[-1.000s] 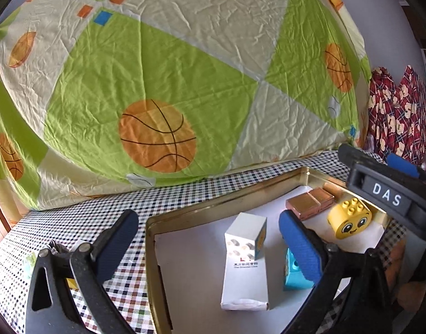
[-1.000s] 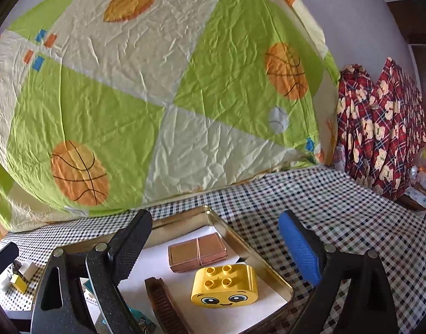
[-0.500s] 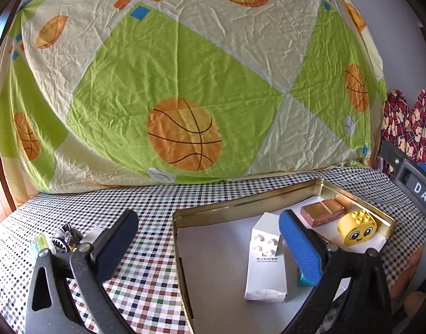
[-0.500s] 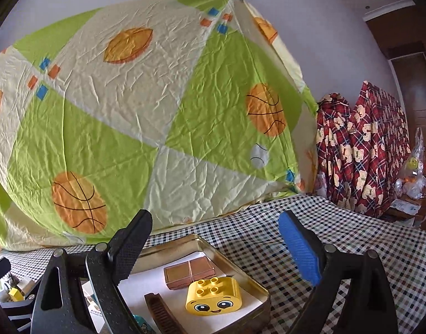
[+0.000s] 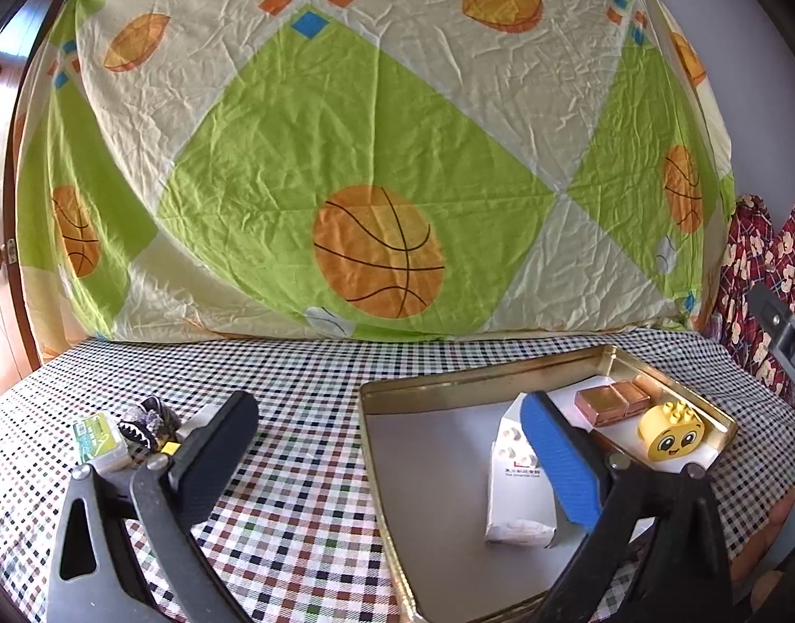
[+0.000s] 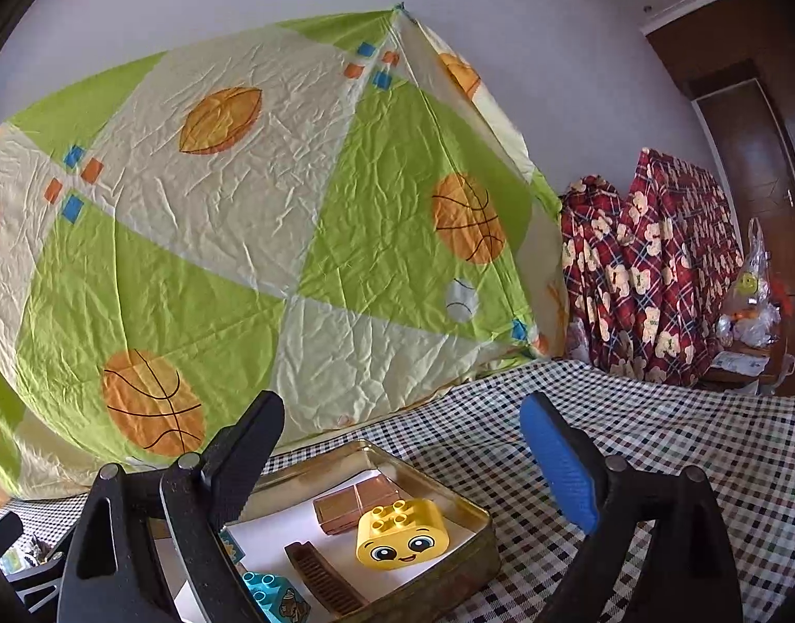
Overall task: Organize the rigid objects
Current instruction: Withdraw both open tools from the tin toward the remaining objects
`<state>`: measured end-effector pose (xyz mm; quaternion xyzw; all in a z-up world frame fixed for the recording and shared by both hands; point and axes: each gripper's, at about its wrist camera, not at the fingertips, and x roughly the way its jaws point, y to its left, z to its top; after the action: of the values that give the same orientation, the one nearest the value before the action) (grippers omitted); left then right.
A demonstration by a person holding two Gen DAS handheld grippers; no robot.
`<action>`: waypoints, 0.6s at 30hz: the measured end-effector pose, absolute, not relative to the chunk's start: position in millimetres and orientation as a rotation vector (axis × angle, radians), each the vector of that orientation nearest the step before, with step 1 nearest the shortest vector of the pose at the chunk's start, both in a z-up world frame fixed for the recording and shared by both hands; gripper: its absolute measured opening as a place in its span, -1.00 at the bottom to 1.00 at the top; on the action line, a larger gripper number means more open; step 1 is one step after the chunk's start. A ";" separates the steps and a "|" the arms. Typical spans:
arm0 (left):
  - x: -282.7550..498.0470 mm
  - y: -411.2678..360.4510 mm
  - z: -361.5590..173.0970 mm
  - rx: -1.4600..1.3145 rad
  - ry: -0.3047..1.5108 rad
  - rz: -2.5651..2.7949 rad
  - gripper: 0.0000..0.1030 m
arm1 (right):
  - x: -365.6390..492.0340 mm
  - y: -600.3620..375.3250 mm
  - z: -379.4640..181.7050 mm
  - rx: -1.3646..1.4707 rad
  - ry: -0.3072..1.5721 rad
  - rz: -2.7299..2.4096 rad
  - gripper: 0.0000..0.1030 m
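The left hand-held gripper (image 5: 392,446) hangs above the checked surface (image 5: 304,493) with its jaws spread wide and nothing between them; its black finger sits over the cloth and its blue finger over the gold tin tray (image 5: 449,381). The right hand-held gripper (image 6: 402,449) is likewise released and empty, raised above the near end of the same tray (image 6: 480,545).

Inside the tray, on a white liner, a white carton (image 5: 516,493) lies flat near the middle, partly hidden by the left gripper's blue finger. Toward the far right corner two copper-coloured blocks (image 5: 612,402) lie side by side, touching. Just beside them stands a yellow toy brick with a smiling face (image 5: 670,436), studs upward. The right wrist view also shows a brown comb (image 6: 319,579) lying flat in front of the copper blocks and a teal toy brick (image 6: 272,597) at the bottom edge of the picture, partly hidden.

Outside the tray, on the left part of the surface, a small cluster waits: a small box with a green label (image 5: 96,438) and a dark toothed object (image 5: 148,423) touching it; what the latter is cannot be told. A green and cream sheet printed with basketballs (image 5: 376,156) hangs behind the surface.
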<state>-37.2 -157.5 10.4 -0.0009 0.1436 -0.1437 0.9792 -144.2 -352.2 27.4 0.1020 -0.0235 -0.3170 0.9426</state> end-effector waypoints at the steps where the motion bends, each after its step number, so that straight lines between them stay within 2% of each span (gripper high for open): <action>1: -36.9 -156.0 10.3 -0.006 0.291 -0.284 0.99 | -144.6 -349.2 27.7 0.200 -0.050 -0.644 0.82; 18: -36.5 -120.2 9.2 0.002 0.265 -0.227 0.99 | -130.0 -299.8 29.1 0.113 -0.017 -0.605 0.82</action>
<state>-36.5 -120.2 9.2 0.0011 0.1321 -0.1129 0.9848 -130.0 -299.8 29.1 0.0556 -0.0082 -0.2977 0.9530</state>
